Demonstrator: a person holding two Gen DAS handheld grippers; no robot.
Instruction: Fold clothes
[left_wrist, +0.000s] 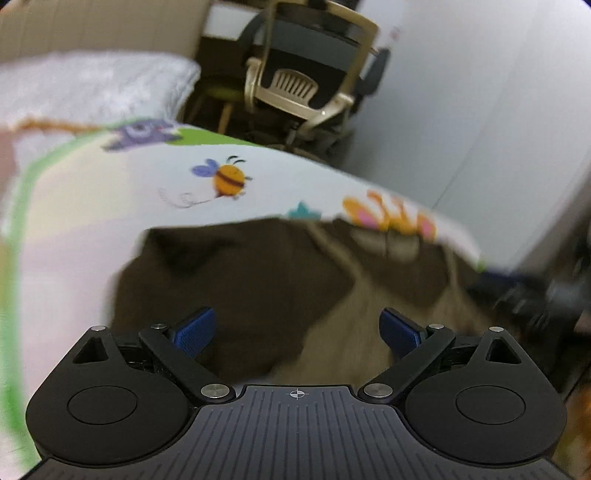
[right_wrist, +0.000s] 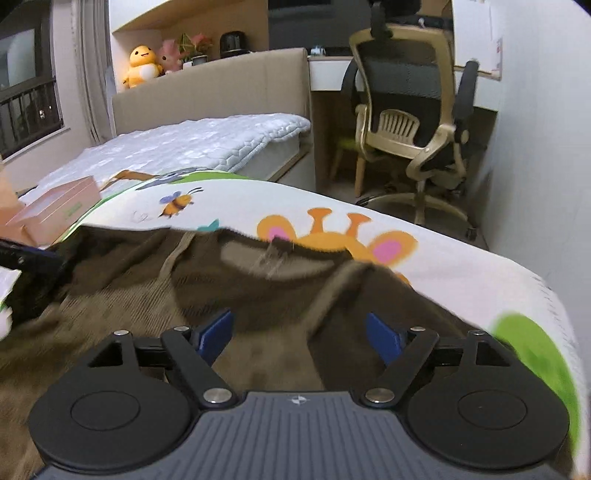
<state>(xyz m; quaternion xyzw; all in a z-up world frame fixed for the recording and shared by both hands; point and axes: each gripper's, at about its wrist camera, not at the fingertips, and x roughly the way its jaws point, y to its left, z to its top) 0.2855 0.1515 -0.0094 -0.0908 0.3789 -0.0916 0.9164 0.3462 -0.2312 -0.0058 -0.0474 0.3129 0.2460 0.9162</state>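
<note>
We see a bed (right_wrist: 192, 140) with a quilted white cover and a padded beige headboard (right_wrist: 210, 90) filling the far left of the right wrist view. Nearer to us lies a printed mat (right_wrist: 461, 266), white with a green border, carrying a cartoon bee (right_wrist: 177, 202) and an orange giraffe-like face (right_wrist: 336, 240); in the left wrist view the same mat (left_wrist: 92, 206) shows the bee (left_wrist: 225, 179) beyond the cloth.

On this mat lies the brown garment (right_wrist: 236, 273), spread wide and crumpled, its collar with a small label (right_wrist: 271, 258) at the far edge and lighter tan seams running toward us. In the left wrist view the garment (left_wrist: 240, 295) fills the middle below the bee, darker on the left and tan on the right, though motion blur there keeps us from telling how its layers lie.

An office chair (right_wrist: 417, 122) with a beige frame and black mesh stands on the floor beyond the mat, beside a white wall. A pink box (right_wrist: 55, 210) sits at the left edge of the mat, and a yellow plush toy (right_wrist: 142, 64) rests on the ledge behind the headboard.

The left tool (left_wrist: 297, 330) has its blue-padded fingers (left_wrist: 197, 330) spread wide with nothing between them, over the garment. The right tool (right_wrist: 299, 334) is likewise spread wide and holds nothing, its fingers (right_wrist: 218, 334) low above the brown cloth.
</note>
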